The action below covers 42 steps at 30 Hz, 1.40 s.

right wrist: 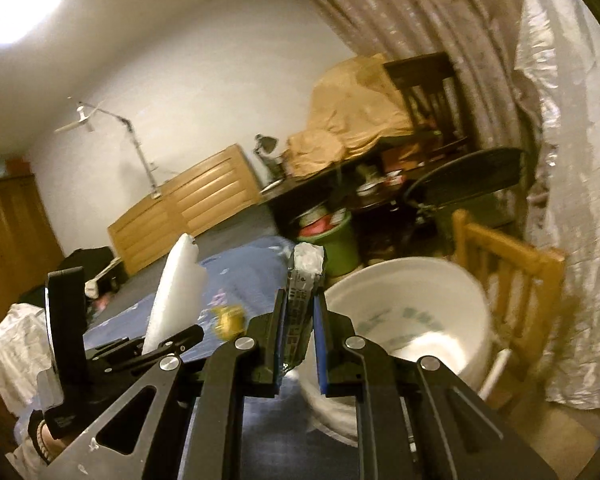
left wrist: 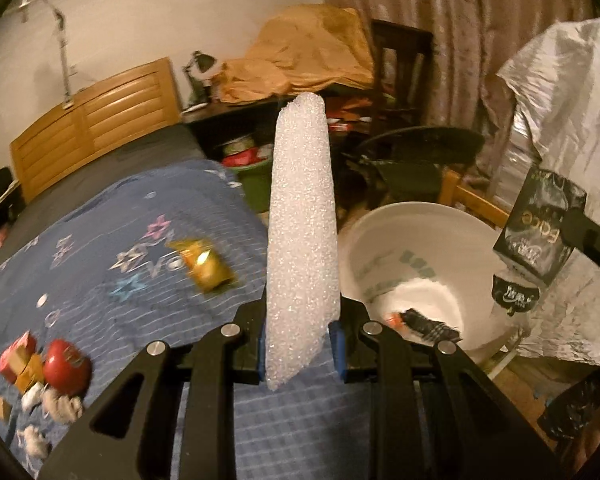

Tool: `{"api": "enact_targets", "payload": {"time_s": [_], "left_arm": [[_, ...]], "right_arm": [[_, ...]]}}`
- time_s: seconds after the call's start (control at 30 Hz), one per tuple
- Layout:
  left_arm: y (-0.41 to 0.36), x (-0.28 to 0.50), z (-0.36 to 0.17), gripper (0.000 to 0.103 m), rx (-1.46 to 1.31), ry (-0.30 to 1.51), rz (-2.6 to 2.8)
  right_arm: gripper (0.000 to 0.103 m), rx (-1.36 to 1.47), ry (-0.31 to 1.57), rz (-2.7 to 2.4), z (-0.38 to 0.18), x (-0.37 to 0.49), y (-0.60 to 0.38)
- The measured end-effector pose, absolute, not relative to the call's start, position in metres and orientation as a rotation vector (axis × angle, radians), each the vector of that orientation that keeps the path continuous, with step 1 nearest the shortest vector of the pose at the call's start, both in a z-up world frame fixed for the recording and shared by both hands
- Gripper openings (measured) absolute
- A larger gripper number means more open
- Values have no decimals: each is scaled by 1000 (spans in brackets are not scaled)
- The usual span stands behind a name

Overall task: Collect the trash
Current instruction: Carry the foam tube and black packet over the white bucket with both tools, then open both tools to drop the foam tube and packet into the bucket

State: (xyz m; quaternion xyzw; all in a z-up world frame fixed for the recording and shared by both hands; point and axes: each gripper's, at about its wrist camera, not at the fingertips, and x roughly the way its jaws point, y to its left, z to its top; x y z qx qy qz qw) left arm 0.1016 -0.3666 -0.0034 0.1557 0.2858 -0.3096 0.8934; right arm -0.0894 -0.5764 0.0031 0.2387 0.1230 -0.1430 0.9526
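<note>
L claw (left wrist: 302, 344) clamps foam strip (left wrist: 303, 216), long axis fwd; R claw (right wrist: 300, 332) grips dark carton (right wrist: 298, 300). White bucket (left wrist: 472, 216) ahead-right off bed (left wrist: 140, 248); R claw nearer, likely drops first.

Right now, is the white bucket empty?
No, the white bucket already has a dark wrapper lying at its bottom.

White foam strip (left wrist: 302, 240), upright, clamped at its lower end. Dark printed carton (left wrist: 540, 228), tilted, held above the white bucket (left wrist: 472, 240), which contains dark litter. Gold wrapper (left wrist: 204, 266) on the blue bedspread.
</note>
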Motion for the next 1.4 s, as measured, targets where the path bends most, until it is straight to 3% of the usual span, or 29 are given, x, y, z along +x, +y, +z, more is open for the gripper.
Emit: {"api": "enact_targets", "payload": {"time_s": [0.43,1.33,1.4], "left_arm": [[-447,107,-34,22,401,638,-736],[-470,110,-56,24,447,705,-764],[-470,111,-58,26,446,713,-754]], "right_arm": [[14,442,286,-439,-17,-82,-642],[14,403,338,-452,-34,-60,-645],[18,394,365,-449,-35,-53,-645]]}}
